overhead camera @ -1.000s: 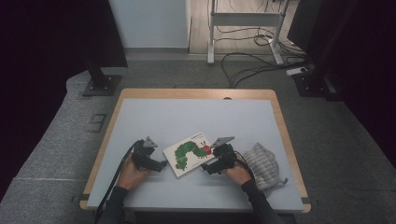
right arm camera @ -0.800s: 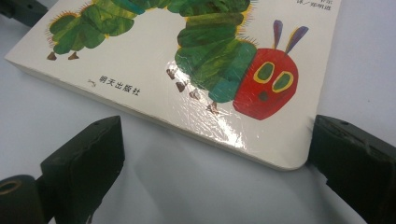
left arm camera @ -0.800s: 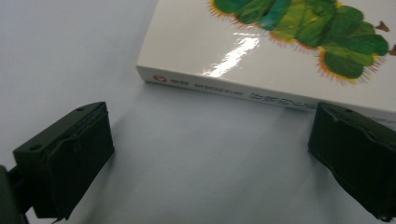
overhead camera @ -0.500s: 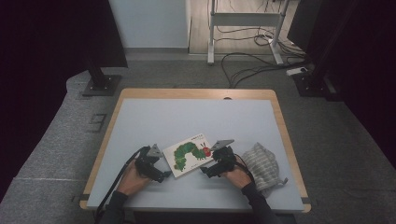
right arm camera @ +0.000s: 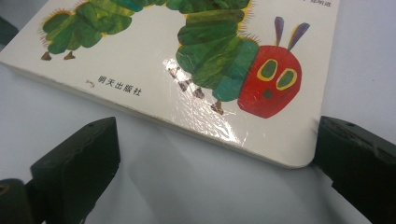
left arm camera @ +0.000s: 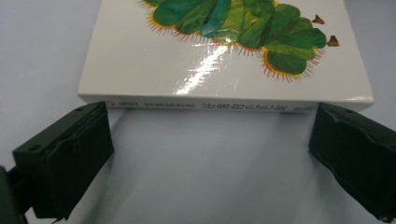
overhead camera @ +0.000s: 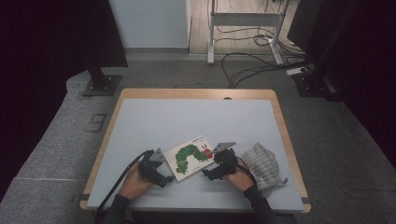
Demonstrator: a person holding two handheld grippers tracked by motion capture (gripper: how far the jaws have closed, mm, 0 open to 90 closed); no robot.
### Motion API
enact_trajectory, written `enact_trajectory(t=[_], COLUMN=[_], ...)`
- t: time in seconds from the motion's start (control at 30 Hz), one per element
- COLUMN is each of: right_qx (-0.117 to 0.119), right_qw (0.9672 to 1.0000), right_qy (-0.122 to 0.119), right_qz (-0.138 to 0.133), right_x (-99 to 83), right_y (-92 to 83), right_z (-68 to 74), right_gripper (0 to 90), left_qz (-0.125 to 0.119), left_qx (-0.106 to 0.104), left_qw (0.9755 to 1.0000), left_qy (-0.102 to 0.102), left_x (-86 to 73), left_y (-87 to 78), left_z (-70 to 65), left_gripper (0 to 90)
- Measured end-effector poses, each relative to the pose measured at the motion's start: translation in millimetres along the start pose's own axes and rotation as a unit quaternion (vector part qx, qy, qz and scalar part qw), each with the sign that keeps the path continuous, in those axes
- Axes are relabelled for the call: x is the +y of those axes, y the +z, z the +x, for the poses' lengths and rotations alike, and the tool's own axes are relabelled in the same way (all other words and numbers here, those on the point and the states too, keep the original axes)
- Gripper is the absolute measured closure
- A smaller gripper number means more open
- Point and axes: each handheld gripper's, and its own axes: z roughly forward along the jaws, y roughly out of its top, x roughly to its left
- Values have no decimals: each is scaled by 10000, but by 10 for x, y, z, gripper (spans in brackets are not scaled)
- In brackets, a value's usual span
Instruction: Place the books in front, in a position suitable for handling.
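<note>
A white board book [overhead camera: 190, 158] with a green caterpillar on its cover lies flat on the pale blue table [overhead camera: 187, 116], near the front edge. My left gripper [overhead camera: 168, 178] is at the book's left near corner, open; in the left gripper view its jaws [left arm camera: 212, 140] stand wide apart just short of the book's spine [left arm camera: 224, 103]. My right gripper [overhead camera: 206, 175] is at the book's right near side, also open. In the right gripper view its jaws [right arm camera: 215, 154] flank the rounded corner of the book [right arm camera: 187, 70] below the red caterpillar head, not touching it.
A grey striped cloth pouch [overhead camera: 264, 164] lies just right of my right hand, near the table's right edge. The table's wooden rim [overhead camera: 196, 93] runs along the far side. Cables [overhead camera: 247, 65] and stands are on the floor beyond.
My left gripper has drawn back toward the near edge and slightly right, coming to the book's spine. The right gripper has shifted slightly nearer. The book has not moved.
</note>
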Motion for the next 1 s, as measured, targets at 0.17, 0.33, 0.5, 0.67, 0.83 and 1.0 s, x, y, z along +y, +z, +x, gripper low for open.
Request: enact_trajectory(t=[0.17, 0.33, 0.5, 0.67, 0.83, 1.0], right_qx=[-34, 35, -95, -302, -535, -886], right_qw=[10000, 9999, 9996, 9991, 9980, 9957], right_qy=[-15, 34, -91, -94, 76, 171], right_qz=[-32, -159, -255, -286, -317, -230], right_x=[-19, -28, -16, -50, -139, -238], right_y=[-21, -162, -366, -577, -772, -965], right_z=[-3, -6, 12, -30, -116, -202], right_gripper=[40, 71, 71, 53, 14, 0], left_qz=[-233, -248, -249, -253, -277, -285], left_qx=[75, 148, 187, 247, 301, 305], left_qw=[9996, 9994, 9992, 9988, 9984, 9983], left_qy=[-102, -167, -256, -347, -393, -403], left_x=[-66, -88, -142, -229, -255, -257], left_y=[-2, -21, -64, -133, -147, -146], left_z=[-30, -54, -55, -40, -49, -52], left_gripper=[0, 0, 0, 0, 0, 0])
